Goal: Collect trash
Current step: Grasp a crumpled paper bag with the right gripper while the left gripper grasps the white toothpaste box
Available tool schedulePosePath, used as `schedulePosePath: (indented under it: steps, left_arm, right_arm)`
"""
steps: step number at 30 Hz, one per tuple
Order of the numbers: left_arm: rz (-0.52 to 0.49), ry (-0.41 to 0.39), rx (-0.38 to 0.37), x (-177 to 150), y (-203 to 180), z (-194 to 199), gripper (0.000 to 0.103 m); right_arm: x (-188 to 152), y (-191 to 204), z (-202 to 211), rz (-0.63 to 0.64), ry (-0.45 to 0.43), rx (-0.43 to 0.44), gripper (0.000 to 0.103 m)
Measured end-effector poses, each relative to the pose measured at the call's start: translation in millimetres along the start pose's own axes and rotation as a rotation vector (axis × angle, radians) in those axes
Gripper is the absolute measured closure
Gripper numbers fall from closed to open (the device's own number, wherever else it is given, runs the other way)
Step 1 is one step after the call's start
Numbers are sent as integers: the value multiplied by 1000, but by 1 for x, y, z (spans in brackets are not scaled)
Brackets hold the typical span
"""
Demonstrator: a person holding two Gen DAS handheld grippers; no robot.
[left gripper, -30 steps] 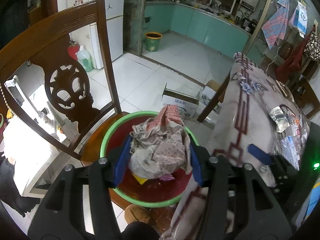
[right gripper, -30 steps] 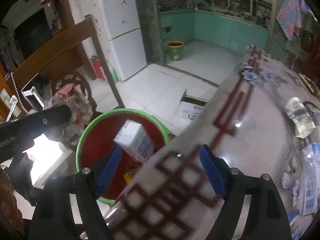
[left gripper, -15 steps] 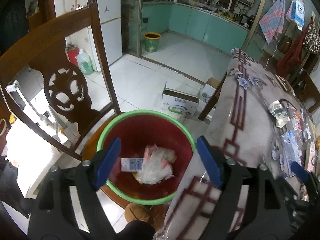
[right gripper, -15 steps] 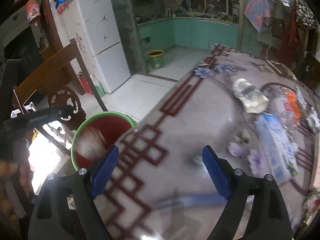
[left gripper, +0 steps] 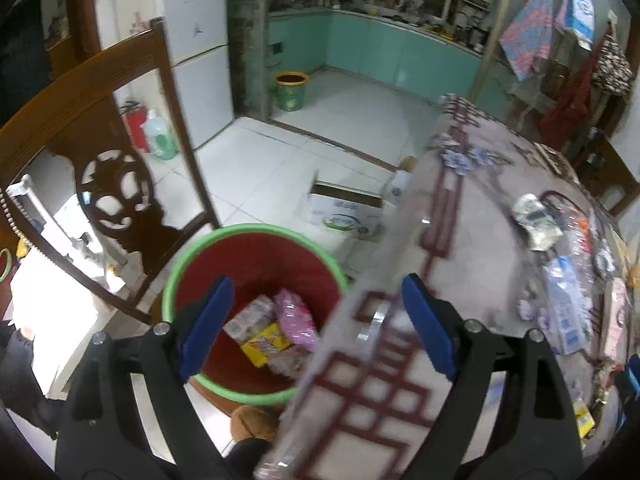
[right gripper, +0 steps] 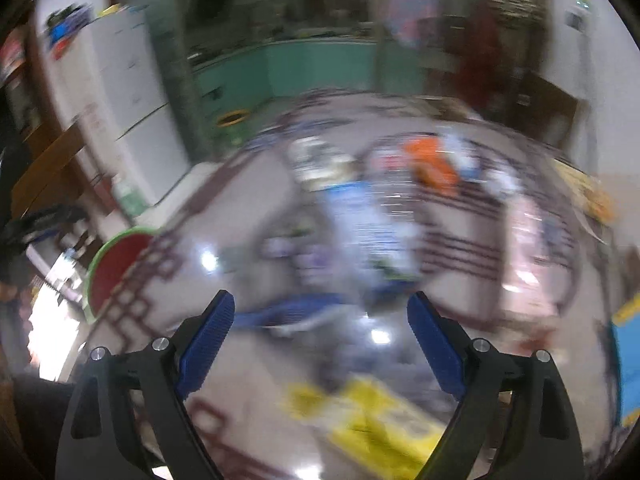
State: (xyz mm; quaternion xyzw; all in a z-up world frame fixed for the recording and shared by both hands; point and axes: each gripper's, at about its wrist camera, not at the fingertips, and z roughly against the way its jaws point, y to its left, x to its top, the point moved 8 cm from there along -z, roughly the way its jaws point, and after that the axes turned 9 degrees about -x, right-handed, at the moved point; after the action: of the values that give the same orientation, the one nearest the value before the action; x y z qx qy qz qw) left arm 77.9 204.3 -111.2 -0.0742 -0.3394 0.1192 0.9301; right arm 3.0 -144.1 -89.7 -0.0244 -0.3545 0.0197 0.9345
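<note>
A red bin with a green rim [left gripper: 256, 232] stands on a chair seat beside the table; pink, yellow and pale wrappers [left gripper: 276, 332] lie inside it. My left gripper [left gripper: 316, 320] hangs above the bin's right side and the table edge, jaws still opening, nothing between them. My right gripper [right gripper: 320, 324] is over the table, jaws opening and empty. The right wrist view is heavily blurred: a yellow wrapper [right gripper: 372, 424] lies below the gripper, a blue-white carton [right gripper: 360, 224] and an orange packet [right gripper: 428, 160] farther off. The bin [right gripper: 116, 264] shows at far left.
A carved wooden chair back [left gripper: 108, 152] rises left of the bin. The patterned tablecloth [left gripper: 460, 264] carries more litter at its right end: a crumpled foil bag [left gripper: 536, 216] and cartons [left gripper: 564, 308]. A cardboard box [left gripper: 344, 208] and a small green bucket [left gripper: 292, 90] sit on the tiled floor.
The left gripper let go of the crumpled paper bundle, which fell into the bin, and then shifted right toward the table. The right gripper swung from over the bin across to the littered table.
</note>
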Motion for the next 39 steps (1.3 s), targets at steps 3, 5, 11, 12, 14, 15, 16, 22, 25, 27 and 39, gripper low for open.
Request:
schedulePosePath:
  steps: [3, 5, 11, 12, 14, 15, 16, 22, 25, 27, 39]
  left_arm:
    - [-34, 3, -45, -1, -32, -2, 19]
    - [-69, 11, -96, -5, -62, -3, 19]
    - [-197, 59, -279, -30, -162, -6, 12]
    - [-216, 74, -299, -35, -175, -8, 12]
    - [-242, 102, -329, -45, -198, -13, 12]
    - [-247, 111, -338, -48, -204, -15, 12]
    - [-252, 124, -350, -53, -213, -18, 12]
    - [-241, 176, -377, -70, -244, -32, 12]
    - [-228, 207, -370, -77, -254, -44, 12]
    - [-221, 231, -362, -80, -262, -51, 12]
    - [-168, 302, -226, -73, -319, -145, 10]
  right_arm:
    - [-10, -59, 1, -93, 22, -90, 14]
    - [-23, -101, -8, -178, 73, -150, 13]
    - [-61, -170, -55, -444, 278, -134, 13]
    - [-64, -174, -62, -476, 301, -118, 13]
    - [-65, -180, -74, -519, 332, -94, 13]
    - [-66, -180, -77, -529, 344, -80, 13]
    - [-67, -178, -82, -539, 357, -68, 13]
    - [-67, -175, -91, -576, 354, -9, 54]
    - [-55, -171, -83, -558, 292, 4, 65]
    - [-43, -166, -72, -545, 224, 32, 66]
    - [-24, -166, -52, -533, 115, 59, 65]
